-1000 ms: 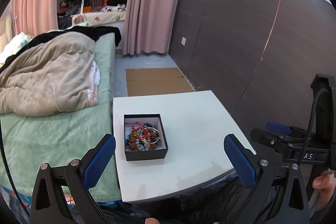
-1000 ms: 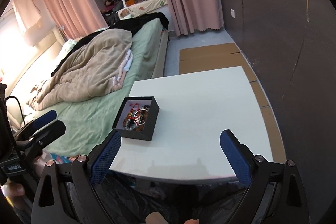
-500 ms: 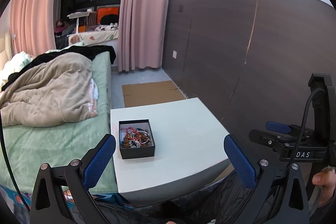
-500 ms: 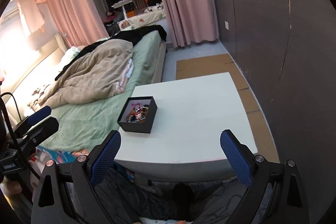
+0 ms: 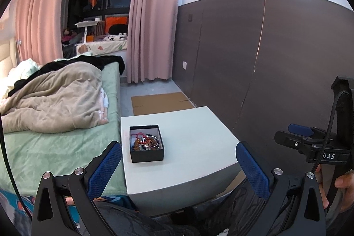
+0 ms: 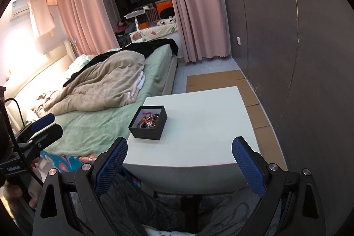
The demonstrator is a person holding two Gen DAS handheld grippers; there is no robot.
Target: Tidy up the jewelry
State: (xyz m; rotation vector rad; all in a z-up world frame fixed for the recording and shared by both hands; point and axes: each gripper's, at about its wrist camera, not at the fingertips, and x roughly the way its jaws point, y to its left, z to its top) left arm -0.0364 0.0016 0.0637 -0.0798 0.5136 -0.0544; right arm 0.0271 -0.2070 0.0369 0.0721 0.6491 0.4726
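Observation:
A small black open box (image 5: 146, 144) full of tangled jewelry (image 5: 145, 141), beads, a red cord and a silver ring, sits on the left part of a white square table (image 5: 194, 138). It also shows in the right wrist view (image 6: 148, 125). My left gripper (image 5: 179, 167) is open and empty, held back from the table's near edge. My right gripper (image 6: 180, 164) is open and empty, also short of the table (image 6: 205, 125). Each gripper appears at the edge of the other's view.
A bed with green sheet (image 5: 55, 147) and beige duvet (image 5: 55, 98) runs along the table's left side. A dark panelled wall (image 5: 254, 70) stands on the right. Flat cardboard (image 5: 159, 102) lies on the floor behind the table. Pink curtains (image 5: 152, 25) hang at the back.
Both grippers have pulled back and up from the table, so the table and box look smaller and farther. Both stay open and empty.

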